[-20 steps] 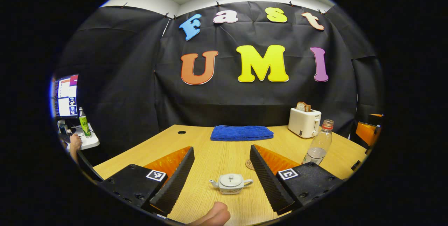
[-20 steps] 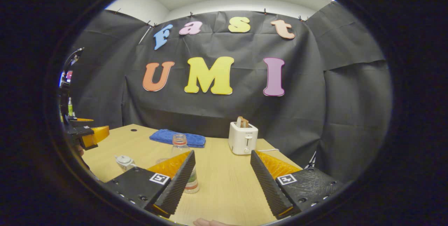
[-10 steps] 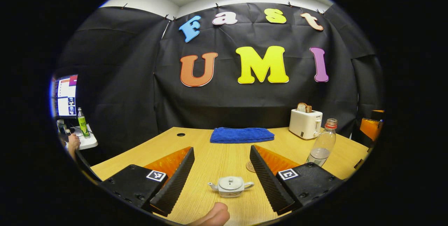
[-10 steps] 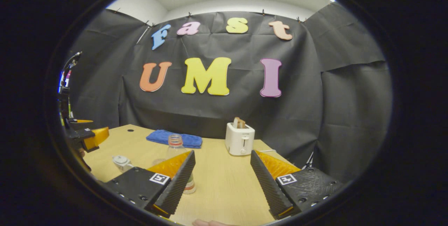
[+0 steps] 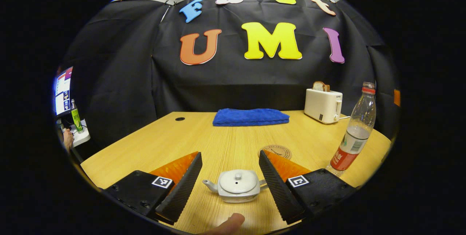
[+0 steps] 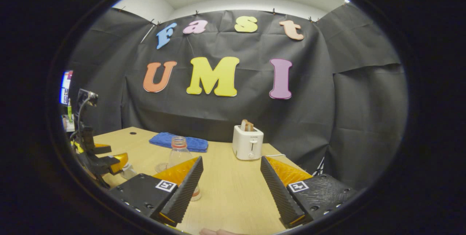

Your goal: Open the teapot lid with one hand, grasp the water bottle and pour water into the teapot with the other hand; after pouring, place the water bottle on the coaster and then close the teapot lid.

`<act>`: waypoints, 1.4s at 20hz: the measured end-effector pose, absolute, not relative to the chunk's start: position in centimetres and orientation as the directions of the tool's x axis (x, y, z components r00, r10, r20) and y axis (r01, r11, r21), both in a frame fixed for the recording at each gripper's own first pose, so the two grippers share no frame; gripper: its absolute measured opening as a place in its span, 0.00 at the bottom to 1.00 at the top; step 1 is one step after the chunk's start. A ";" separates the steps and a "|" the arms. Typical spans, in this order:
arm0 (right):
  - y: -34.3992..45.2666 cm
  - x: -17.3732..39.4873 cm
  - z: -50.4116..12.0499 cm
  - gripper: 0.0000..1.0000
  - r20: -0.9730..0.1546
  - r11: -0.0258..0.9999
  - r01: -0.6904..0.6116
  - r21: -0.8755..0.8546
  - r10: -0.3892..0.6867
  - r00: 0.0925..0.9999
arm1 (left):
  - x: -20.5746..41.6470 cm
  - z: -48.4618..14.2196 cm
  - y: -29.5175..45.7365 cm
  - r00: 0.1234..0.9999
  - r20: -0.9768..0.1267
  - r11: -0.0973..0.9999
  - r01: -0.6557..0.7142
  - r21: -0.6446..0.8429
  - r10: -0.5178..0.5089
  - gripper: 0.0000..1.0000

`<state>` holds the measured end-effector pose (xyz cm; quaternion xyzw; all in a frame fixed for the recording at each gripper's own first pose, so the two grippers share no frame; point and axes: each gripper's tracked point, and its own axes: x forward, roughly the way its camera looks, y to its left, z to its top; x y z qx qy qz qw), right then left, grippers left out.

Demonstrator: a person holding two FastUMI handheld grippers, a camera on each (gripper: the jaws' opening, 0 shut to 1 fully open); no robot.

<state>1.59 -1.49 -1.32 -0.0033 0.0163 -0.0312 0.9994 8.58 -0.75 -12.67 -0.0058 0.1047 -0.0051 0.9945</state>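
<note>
The left tongs [image 5: 230, 185] stand wide apart, and the teapot [image 5: 236, 190] sits in the gap with bare room on each side, its lid on; just behind the teapot lies the flat coaster [image 5: 275, 151], low and easy to pass over; to the right of the teapot the tall water bottle [image 5: 352, 133] stands up and blocks that side; far behind the teapot the blue towel [image 5: 250, 117] and the toaster [image 5: 323, 105] crowd the back edge; between them and the teapot the tabletop [image 5: 204, 136] is bare; the right tongs [image 6: 231, 191] are spread over bare wood.
</note>
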 end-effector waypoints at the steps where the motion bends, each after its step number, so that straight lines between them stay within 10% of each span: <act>1: -1.5 1.6 -1.3 0.95 -0.034 0.998 0.063 -0.005 -0.063 0.997 | 8.7 -13.1 -0.7 0.977 -0.215 1.000 0.011 -0.020 -0.015 0.97; 17: -0.6 2.3 -2.2 0.95 -0.057 0.999 0.048 -0.005 -0.049 0.997 | 10.0 -13.2 -1.8 0.984 -0.170 0.999 0.052 0.003 -0.051 0.20; 28: 2.3 2.8 -3.6 0.97 -0.073 1.000 -0.024 -0.004 0.023 0.997 | 9.6 -11.5 -1.5 0.987 -0.142 0.997 0.070 -0.018 -0.072 0.04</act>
